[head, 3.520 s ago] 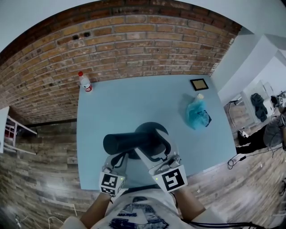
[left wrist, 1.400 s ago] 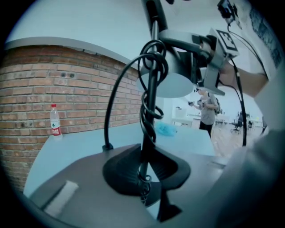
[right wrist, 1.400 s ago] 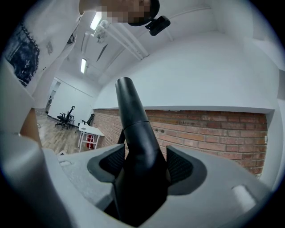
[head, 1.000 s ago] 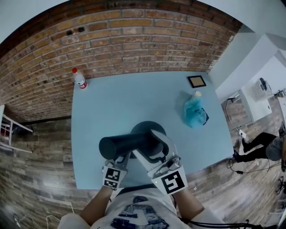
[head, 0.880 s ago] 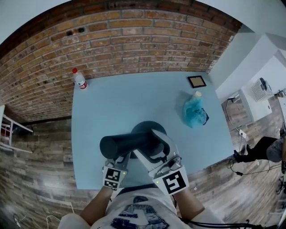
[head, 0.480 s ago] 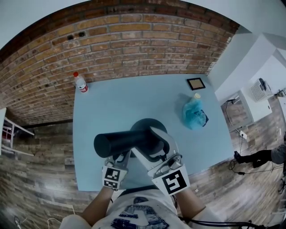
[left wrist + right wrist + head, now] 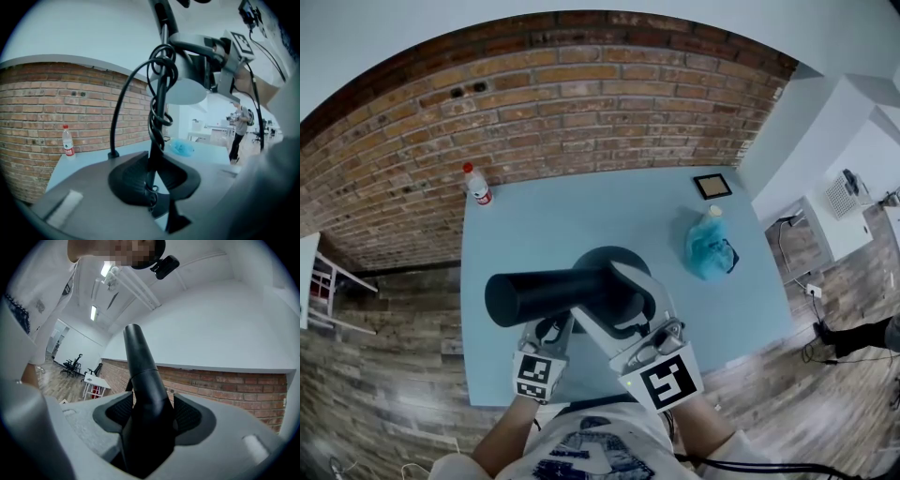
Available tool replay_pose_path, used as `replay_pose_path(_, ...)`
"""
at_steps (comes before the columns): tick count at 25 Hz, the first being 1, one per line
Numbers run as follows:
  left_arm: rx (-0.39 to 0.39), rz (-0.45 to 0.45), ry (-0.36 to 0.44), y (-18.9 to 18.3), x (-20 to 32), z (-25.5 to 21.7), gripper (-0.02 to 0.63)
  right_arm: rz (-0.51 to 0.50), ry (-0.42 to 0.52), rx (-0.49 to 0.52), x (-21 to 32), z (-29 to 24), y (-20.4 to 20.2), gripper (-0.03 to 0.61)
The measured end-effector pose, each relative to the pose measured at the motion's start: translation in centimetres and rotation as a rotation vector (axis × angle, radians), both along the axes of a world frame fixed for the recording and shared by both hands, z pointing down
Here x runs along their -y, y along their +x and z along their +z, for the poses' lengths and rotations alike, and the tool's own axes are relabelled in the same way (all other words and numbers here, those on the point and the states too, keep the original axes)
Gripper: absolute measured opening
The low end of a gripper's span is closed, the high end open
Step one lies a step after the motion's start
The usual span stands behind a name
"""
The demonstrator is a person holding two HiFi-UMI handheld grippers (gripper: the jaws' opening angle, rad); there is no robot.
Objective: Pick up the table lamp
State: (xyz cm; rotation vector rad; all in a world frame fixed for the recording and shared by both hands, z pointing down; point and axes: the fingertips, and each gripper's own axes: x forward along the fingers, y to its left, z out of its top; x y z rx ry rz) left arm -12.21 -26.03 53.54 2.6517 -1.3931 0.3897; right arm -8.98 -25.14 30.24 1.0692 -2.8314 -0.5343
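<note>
Tabletop is light blue and mostly bare. The table lamp sits at the near edge right in front of me, its black cylindrical head lying roughly level and pointing left, its round base showing behind it. I can't tell from any view whether the base is clear of the tabletop.

Both jaw pairs are closed on the lamp. My right hand-held gripper is clamped around the thick black head, jaws wide because the part is wide. My left hand-held gripper pinches the thin upright stem, which has cord looped around it.

Risks from here, as I judge them:
- The head tapers and looks smooth, so the right pads could slide along it under load.
- The left pads may be biting cord loops and not bare stem (hard to see), so the stem could twist or sink in the grip.
- One cord length arcs down with its end on the tabletop; a higher lift could drag or snag it.
- If my hands rise unevenly, the neck joint takes the strain.

Blue plastic bag, water bottle and small picture frame stand well apart from the lamp, so I see little risk of a collision.
</note>
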Motion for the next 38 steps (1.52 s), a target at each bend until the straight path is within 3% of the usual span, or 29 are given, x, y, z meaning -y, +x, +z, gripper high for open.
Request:
replay_pose_path(13, 0.01, 0.003, 0.03, -0.5, 0.0, -2.8, 0.044, -0.003, 0.026, -0.008, -0.4, -2.8, -0.7, 0.264)
replay_pose_path(38, 0.013, -0.012, 0.028, -0.9, 0.2, -2.5, 0.043, -0.011, 0.02, -0.006, 0.2, -2.4, -1.0, 0.262)
